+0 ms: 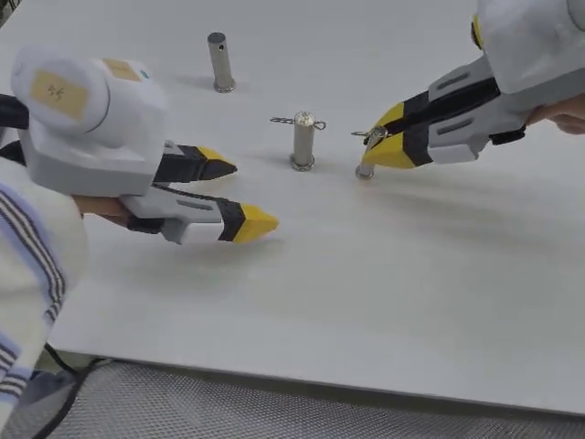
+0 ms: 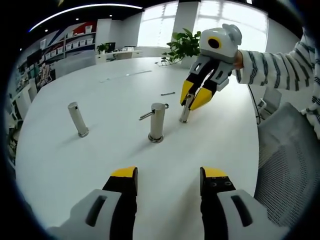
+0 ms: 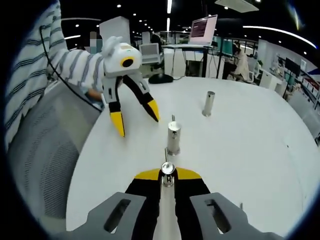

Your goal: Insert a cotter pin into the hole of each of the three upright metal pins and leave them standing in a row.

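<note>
- Yellow jaw tips of the grey-and-white right gripper (image 1: 373, 144) cover the upper part of the short, upright right-hand steel pin (image 1: 366, 170). In the head view little more than its round foot shows on the bench, so I cannot tell what the jaws actually pinch.
- In the right gripper view those jaws are drawn in to a narrow gap, with that pin's round cap right at their tips.
- At that cap a thin wire cotter pin (image 1: 361, 134) pokes out sideways past the jaw tips; its other end is hidden behind them.
- Just beside it stands the middle steel pin (image 1: 303, 142), a smooth brushed cylinder on a flared foot, upright. A second cotter pin (image 1: 283, 120) sits crosswise through its top, its small loop on the side toward the right gripper.
- Well apart from these, toward the far side of the bench, the bare steel pin (image 1: 219, 62) stands upright, a small dark hole near its top.
- The left gripper (image 1: 239, 195), grey-and-white with black jaws tipped in yellow, hangs low with its jaws wide apart and bare bench between them. It points toward the middle steel pin without touching it.
- The bench (image 1: 366, 302) is white, matte and smooth, and its far side is cut off by the frame.
- A striped sleeve (image 1: 27, 274) is cut off at the left edge of the head view.
</note>
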A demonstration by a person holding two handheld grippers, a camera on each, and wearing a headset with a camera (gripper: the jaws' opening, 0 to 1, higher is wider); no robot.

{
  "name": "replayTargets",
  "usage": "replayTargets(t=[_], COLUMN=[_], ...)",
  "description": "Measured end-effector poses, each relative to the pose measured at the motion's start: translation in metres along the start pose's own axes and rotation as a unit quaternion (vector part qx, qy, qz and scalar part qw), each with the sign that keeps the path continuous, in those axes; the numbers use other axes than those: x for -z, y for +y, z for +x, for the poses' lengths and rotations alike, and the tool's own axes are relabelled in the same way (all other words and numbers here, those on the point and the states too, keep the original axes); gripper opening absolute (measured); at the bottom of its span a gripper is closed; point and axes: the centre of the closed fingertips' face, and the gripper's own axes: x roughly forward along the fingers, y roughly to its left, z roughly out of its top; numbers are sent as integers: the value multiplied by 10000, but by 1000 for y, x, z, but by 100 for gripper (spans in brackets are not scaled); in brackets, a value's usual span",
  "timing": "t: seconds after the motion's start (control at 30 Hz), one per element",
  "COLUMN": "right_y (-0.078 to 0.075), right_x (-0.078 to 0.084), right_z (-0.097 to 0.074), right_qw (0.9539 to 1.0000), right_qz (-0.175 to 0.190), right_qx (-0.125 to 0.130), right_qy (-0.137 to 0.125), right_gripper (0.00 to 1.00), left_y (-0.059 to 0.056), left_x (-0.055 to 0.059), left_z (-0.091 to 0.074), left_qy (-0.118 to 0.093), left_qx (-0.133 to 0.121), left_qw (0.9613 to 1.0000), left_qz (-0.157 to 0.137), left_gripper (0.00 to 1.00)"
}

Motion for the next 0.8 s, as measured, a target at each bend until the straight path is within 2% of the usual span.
replayTargets(t=[0.37,0.47,0.8], right_y=[-6,-6,-8], right_x=[11,10,18], right_z=[1,0,-8], right_qw=[9996,9995,9993], right_qz=[277,311,340], right_qx=[40,62,96], right_qy=[47,3,123], right_gripper=[10,10,10], left_y=[17,19,20], left_x=[1,2,2], left_z=[-12,-14,-14], left_qy=[-14,10,24], left_qx=[-269,-299,-324], left_qw=[9995,9994,9993], left_qz=[-168,-184,-174], left_gripper=[51,51,51])
